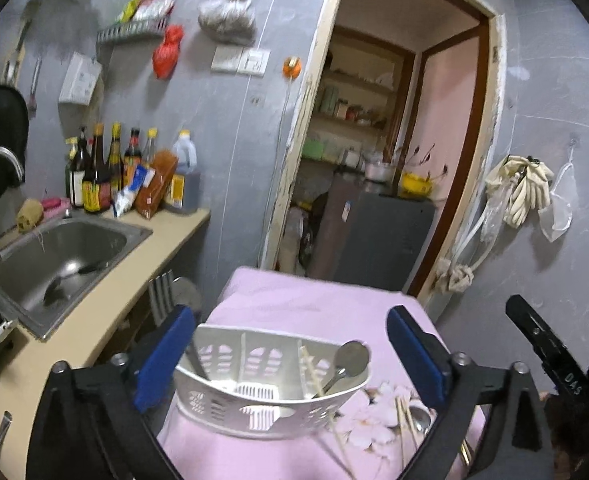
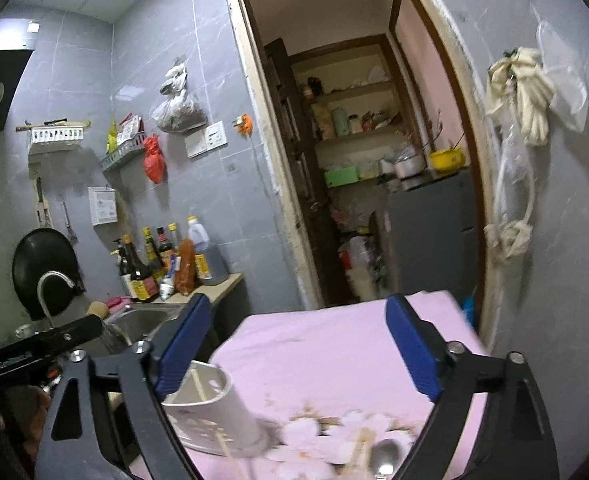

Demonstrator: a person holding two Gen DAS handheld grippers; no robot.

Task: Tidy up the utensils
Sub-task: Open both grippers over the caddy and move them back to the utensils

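**Both claws wide over the utensil caddy**

While your left gripper (image 1: pixel 290 354) stands with its blue pads spread wide, nothing is pinched between them; the white slotted utensil caddy (image 1: pixel 270 396) sits in the gap, just ahead of the fingertips, on the pink floral tablecloth (image 1: pixel 294 300). Inside its right compartment, nearer your right pad, a metal spoon (image 1: pixel 348 360) leans bowl-up beside a pair of chopsticks (image 1: pixel 312 372). A dark handle stands in the compartment by your left pad; what it is cannot be told. Below and right of the caddy, under the right finger, a second spoon (image 1: pixel 420 420) and loose chopsticks (image 1: pixel 404 420) lie on the cloth.

Your right gripper (image 2: pixel 298 350) is likewise wide and grips nothing. The caddy lies against its left finger, low; the loose spoon sits blurred near the right finger's base. Left of both claws: the steel sink (image 1: pixel 66 248) and sauce bottles (image 1: pixel 98 172).
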